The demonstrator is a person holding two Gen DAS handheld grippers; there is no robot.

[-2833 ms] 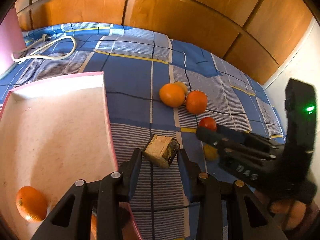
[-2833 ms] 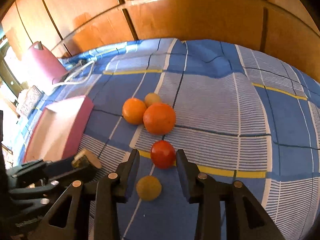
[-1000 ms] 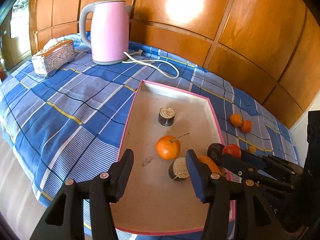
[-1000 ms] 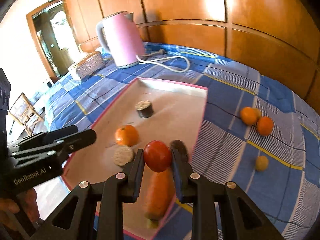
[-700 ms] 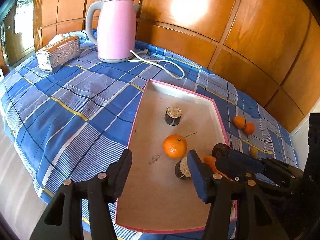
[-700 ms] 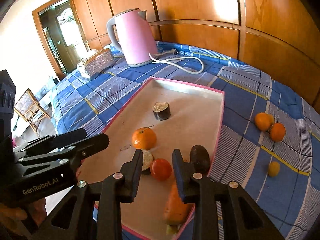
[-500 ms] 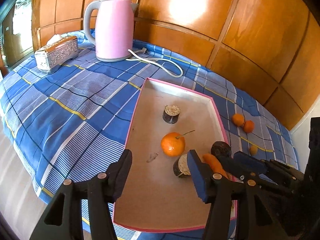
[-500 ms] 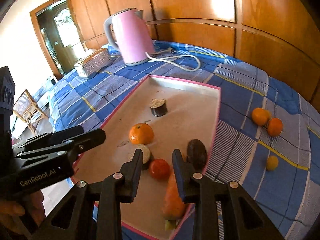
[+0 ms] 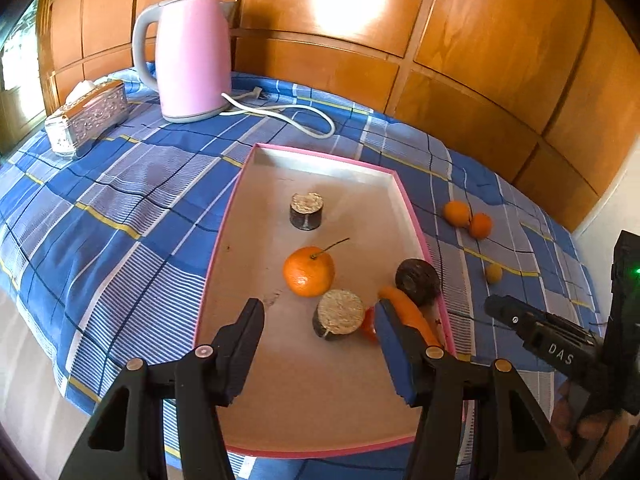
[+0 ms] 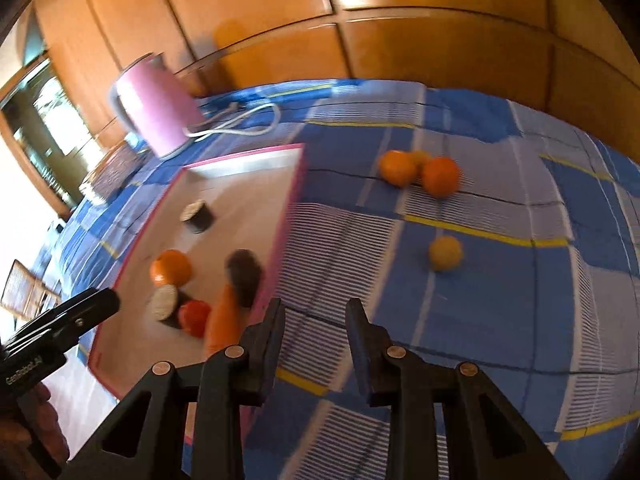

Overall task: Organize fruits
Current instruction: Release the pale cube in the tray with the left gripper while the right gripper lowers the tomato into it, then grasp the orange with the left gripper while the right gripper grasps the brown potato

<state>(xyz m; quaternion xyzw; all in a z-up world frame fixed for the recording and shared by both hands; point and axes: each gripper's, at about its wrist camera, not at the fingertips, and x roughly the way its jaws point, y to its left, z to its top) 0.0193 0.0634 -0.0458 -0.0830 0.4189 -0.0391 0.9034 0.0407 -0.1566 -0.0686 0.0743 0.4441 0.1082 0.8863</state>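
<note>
Now right gripper [image 10: 316,320], jaws apart and empty, is nearer the yellow fruit [image 10: 445,253] at one o'clock; left gripper [image 9: 318,320] gapes empty over tray [image 9: 408,216].

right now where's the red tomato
In the right wrist view the red tomato lies inside the pink tray, near its lower end, between the cut round slice and the carrot.

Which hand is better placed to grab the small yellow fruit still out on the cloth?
Probably the right. Its open, empty tongs hang over the cloth facing the yellow fruit. The left tongs, also open, hover over the tray, further from it.
</note>
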